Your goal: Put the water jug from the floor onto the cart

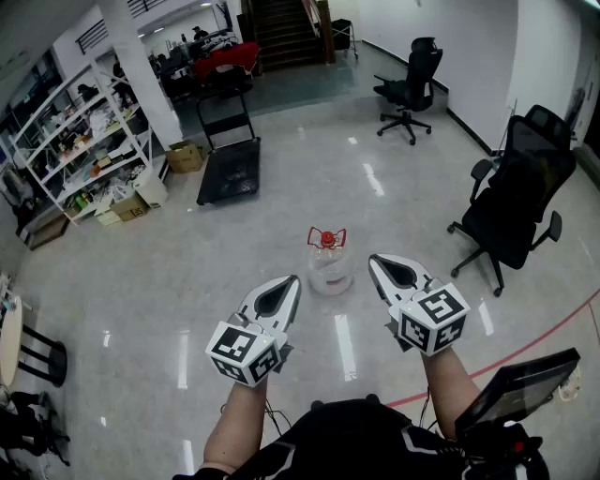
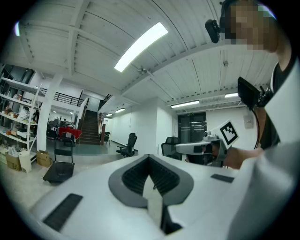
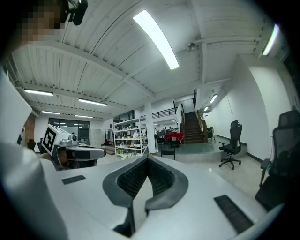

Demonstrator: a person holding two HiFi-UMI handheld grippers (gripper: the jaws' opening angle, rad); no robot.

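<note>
Task not started: water jug (image 1: 329, 263) stands on the floor (image 1: 394, 187), well apart from the cart (image 1: 230, 170); left gripper (image 1: 277, 298) and right gripper (image 1: 393, 272) both clenched, empty; grasp, carry and placement remain.

A black office chair (image 1: 514, 202) stands at the right on the glossy floor (image 1: 141, 300). A second chair (image 1: 410, 82) is farther back, near the wall. At the left, a white shelf rack (image 1: 80, 141) holds many small items, with a cardboard box (image 1: 186, 156) near it. A staircase (image 1: 281, 26) rises at the far end, and the red thing (image 1: 234, 58) before it is perhaps a cloth.
</note>
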